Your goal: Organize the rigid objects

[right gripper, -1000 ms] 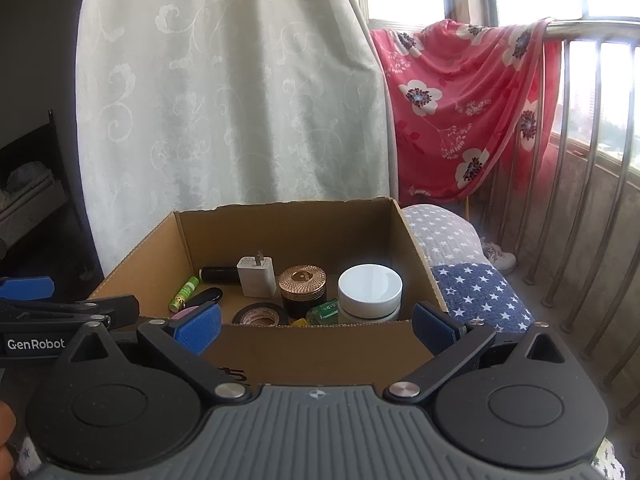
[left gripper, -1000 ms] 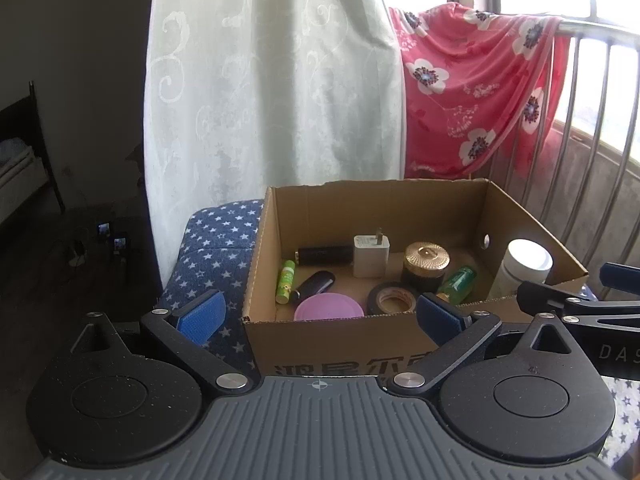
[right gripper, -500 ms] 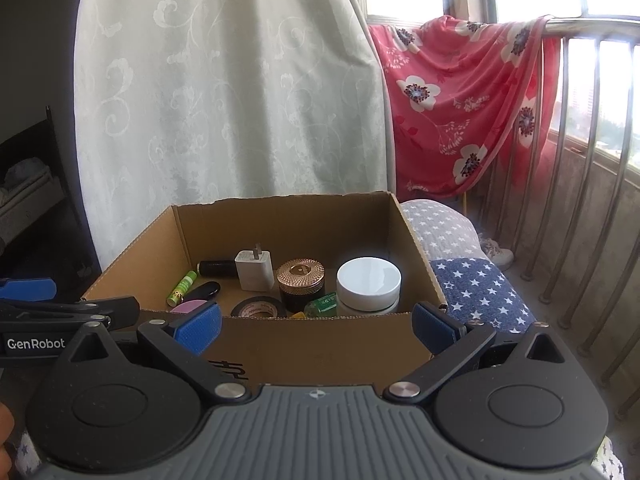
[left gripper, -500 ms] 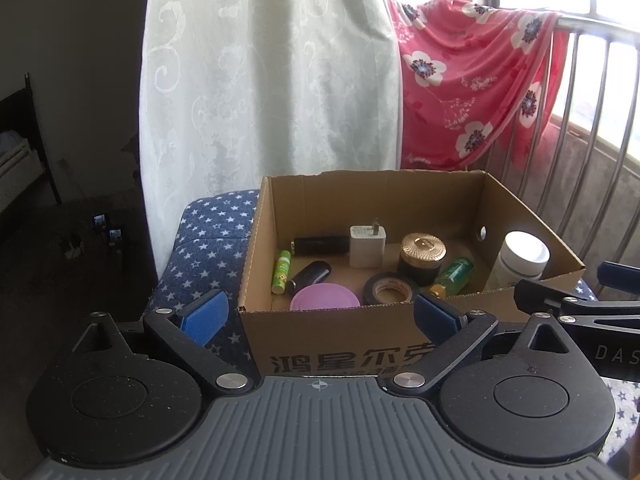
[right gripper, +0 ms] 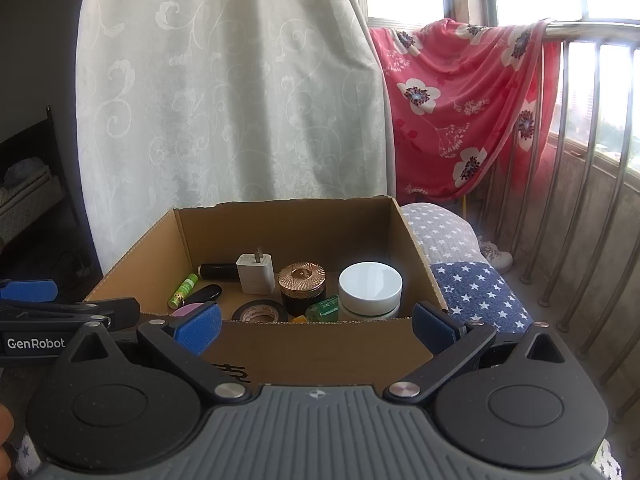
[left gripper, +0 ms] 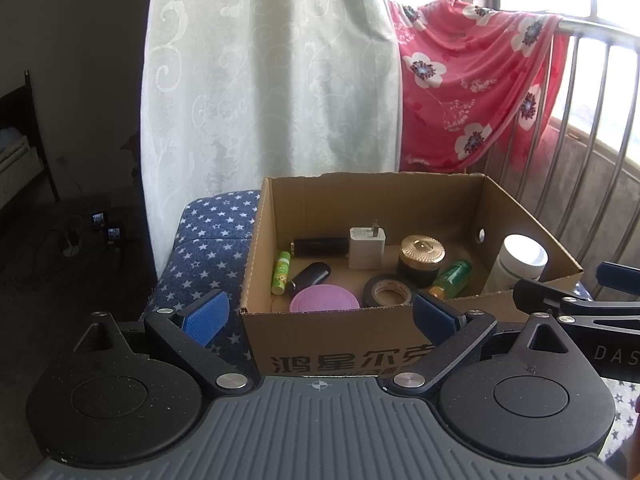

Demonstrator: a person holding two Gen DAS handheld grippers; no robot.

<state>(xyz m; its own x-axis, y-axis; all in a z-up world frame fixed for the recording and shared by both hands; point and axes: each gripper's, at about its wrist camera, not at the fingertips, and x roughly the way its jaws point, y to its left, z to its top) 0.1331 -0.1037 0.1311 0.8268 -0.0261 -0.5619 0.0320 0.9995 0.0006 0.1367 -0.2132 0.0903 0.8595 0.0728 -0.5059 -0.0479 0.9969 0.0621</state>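
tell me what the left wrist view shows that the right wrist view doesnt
Only the left wrist view shows the printed characters on the box front, the small hole in the box's right wall, and two little lit devices on the dark floor.

Only the right wrist view shows a white shoe by the railing and the pale starred cushion behind the box.

Both show the cardboard box holding the white charger, gold-lidded jar, tape roll and white jar, plus the curtain and red floral cloth. Both grippers' jaws are open and empty.

Pale curtain (left gripper: 272,80) hangs beside red floral cloth (left gripper: 472,80) draped over railing (right gripper: 592,28).
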